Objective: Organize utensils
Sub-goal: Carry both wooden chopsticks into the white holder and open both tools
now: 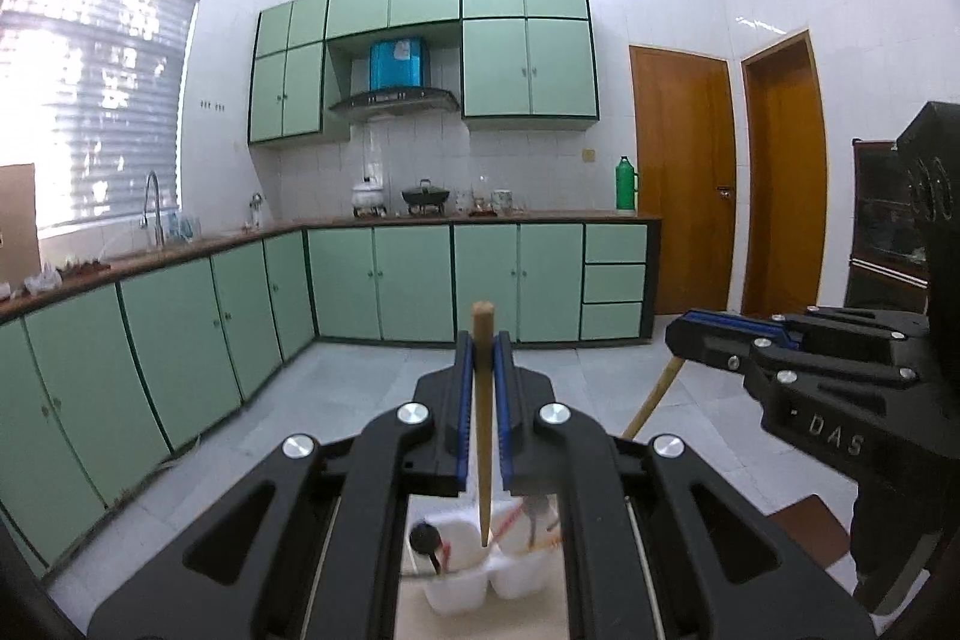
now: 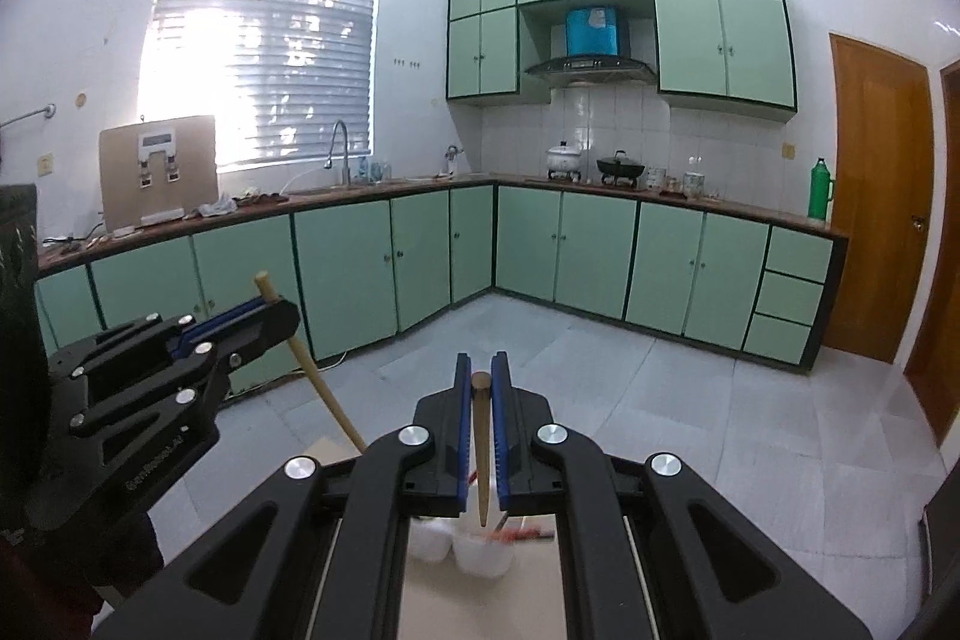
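My left gripper (image 1: 483, 340) is shut on a wooden chopstick (image 1: 482, 418) that points down at a white divided utensil holder (image 1: 462, 589) below. The holder has a black-headed utensil and red-and-white utensils in it. My right gripper (image 2: 482, 370) is shut on a second wooden chopstick (image 2: 481, 454), its tip just above the same white holder (image 2: 480, 553). In the left wrist view the right gripper (image 1: 690, 334) shows at the right with its chopstick (image 1: 654, 394) hanging below. In the right wrist view the left gripper (image 2: 270, 307) shows at the left with its chopstick (image 2: 318, 376).
The holder stands on a light tabletop (image 2: 480, 604). Green kitchen cabinets (image 2: 600, 250) line the far walls, with a sink, pots and a green flask on the counter. Grey tiled floor (image 2: 660, 400) lies between. Wooden doors (image 1: 690, 184) stand at the right.
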Demonstrator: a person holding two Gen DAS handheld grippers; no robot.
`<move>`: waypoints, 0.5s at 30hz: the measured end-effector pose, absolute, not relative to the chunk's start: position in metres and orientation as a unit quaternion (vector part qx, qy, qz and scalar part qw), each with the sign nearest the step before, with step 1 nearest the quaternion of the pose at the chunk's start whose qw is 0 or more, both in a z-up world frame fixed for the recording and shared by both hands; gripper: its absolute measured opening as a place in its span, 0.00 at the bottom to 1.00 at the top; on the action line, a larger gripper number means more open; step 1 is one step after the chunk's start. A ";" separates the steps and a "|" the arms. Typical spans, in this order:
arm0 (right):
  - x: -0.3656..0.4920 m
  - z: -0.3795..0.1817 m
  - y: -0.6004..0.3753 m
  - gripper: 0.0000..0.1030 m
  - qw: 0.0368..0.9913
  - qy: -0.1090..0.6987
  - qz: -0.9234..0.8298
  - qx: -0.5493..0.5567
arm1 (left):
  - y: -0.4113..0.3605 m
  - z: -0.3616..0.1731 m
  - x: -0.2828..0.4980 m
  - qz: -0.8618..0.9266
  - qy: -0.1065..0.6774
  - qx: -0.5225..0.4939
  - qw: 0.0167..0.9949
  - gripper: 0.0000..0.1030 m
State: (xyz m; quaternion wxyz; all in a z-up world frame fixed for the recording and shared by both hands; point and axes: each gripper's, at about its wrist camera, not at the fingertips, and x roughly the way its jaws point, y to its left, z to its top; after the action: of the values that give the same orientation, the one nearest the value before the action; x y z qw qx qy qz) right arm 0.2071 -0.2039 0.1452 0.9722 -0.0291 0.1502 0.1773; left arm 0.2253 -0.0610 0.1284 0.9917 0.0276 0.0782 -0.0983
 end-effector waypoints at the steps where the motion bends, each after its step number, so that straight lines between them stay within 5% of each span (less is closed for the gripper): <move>1: 0.213 0.144 -0.202 0.06 0.972 0.151 0.177 -0.029 | -0.064 0.127 0.235 -0.096 0.077 0.031 0.992 0.06; 15: 0.291 0.073 -0.184 0.06 0.957 0.223 0.182 -0.030 | -0.063 0.062 0.313 -0.095 0.163 0.023 0.982 0.06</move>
State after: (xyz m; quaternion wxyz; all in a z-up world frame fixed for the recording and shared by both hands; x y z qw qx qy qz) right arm 0.2907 -0.1839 0.0730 0.9573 -0.0296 0.2229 0.1816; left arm 0.3130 -0.0628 0.0625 0.9817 0.0230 0.1632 -0.0951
